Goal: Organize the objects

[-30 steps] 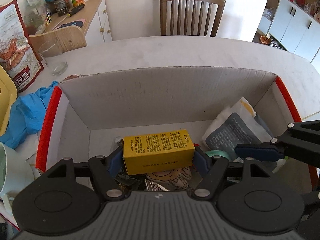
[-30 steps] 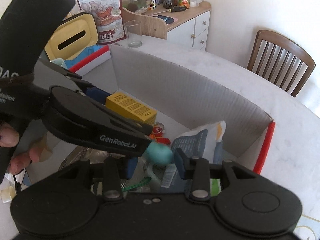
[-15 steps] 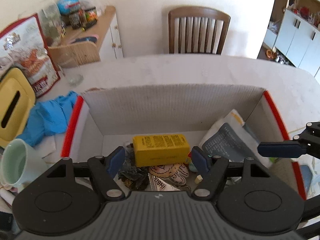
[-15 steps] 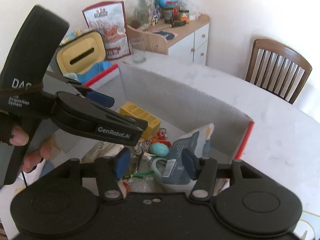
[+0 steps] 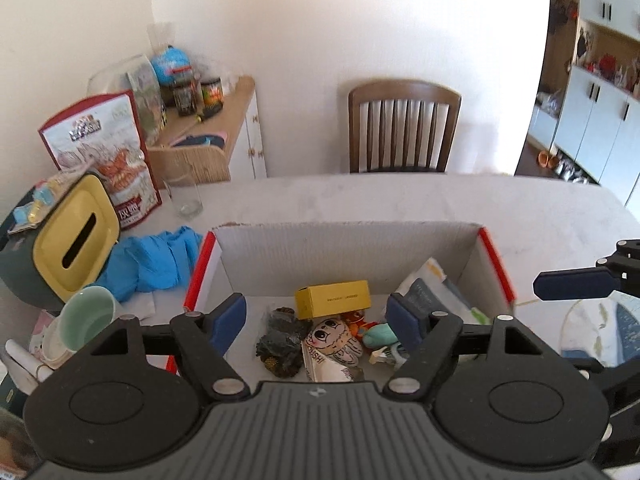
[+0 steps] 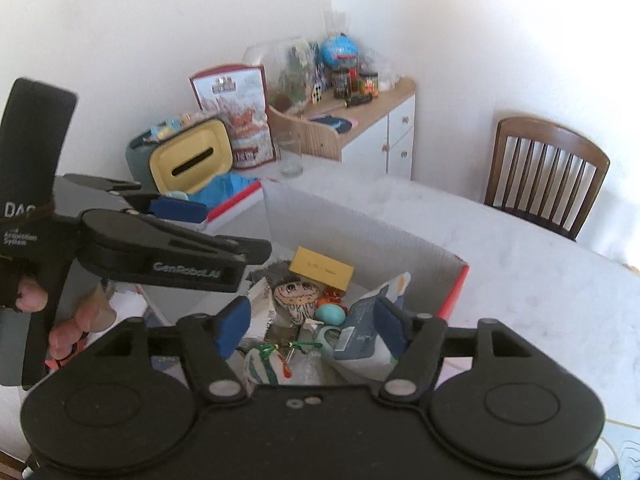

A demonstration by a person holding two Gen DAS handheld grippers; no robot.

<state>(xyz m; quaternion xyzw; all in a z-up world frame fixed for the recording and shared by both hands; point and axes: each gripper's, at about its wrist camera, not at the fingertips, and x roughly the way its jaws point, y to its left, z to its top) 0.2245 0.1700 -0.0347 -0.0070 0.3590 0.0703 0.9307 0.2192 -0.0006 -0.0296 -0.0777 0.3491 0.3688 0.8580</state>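
An open cardboard box [image 5: 348, 256] [image 6: 360, 232] with red edges stands on the table. Inside lie a yellow carton [image 5: 332, 299] [image 6: 322, 269], a teal egg [image 5: 380, 334] [image 6: 330, 314], a face toy [image 5: 334, 338] [image 6: 298, 294], a dark bundle [image 5: 282, 340] and a grey-white pouch [image 5: 432, 292] [image 6: 368, 320]. My left gripper [image 5: 316, 320] hangs above the box's near side, its jaws opening with nothing between the pads. My right gripper [image 6: 312, 326] hovers over the box's right part, jaws also opening and holding nothing.
Left of the box are a blue cloth [image 5: 152, 260], a yellow-topped tissue box [image 5: 76, 240], a green cup [image 5: 86, 316], a glass [image 5: 186, 196] and a snack bag [image 5: 104, 152]. A wooden chair [image 5: 404, 128] stands behind the table.
The left gripper let go of the yellow carton and the right let go of the teal egg. Both things now lie in the box. Both grippers rose, drew back and opened wider.
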